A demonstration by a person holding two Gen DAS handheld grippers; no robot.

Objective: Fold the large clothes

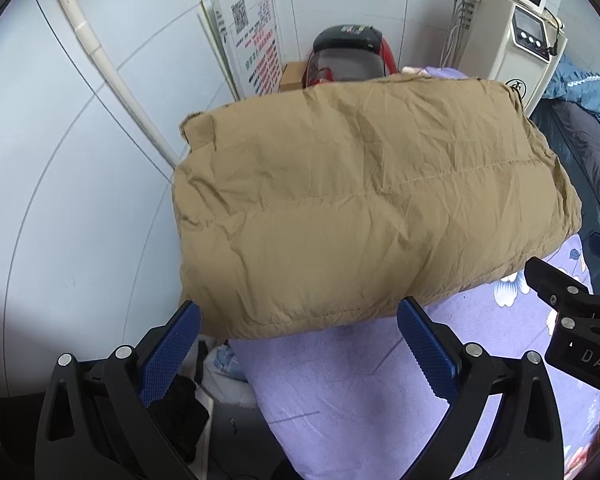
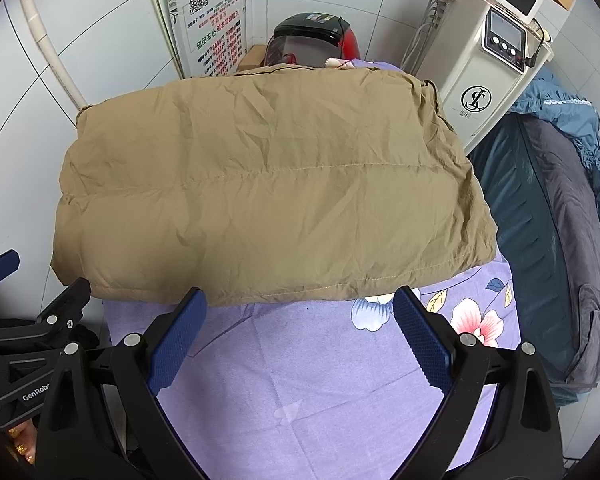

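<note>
A tan padded jacket [image 1: 360, 200] [image 2: 268, 200] lies folded into a thick rectangle on the purple flowered sheet [image 1: 340, 380] [image 2: 308, 368] of a narrow table. My left gripper [image 1: 300, 312] hovers open just short of the jacket's near edge, toward its left end, with nothing between the blue pads [image 1: 424, 356]. My right gripper [image 2: 300, 300] is open too, at the near edge toward the right end, holding nothing. The right gripper's black body [image 1: 572, 312] shows at the right of the left wrist view. The left gripper's body [image 2: 40, 332] shows at the left of the right wrist view.
A white tiled wall with a pipe [image 1: 100, 60] runs along the left. A poster board [image 2: 208, 16], a black and red appliance [image 2: 312, 40] and a white machine with a screen [image 2: 488, 68] stand behind the table. To the right lies a dark bed [image 2: 548, 216] with a blue garment [image 2: 580, 128].
</note>
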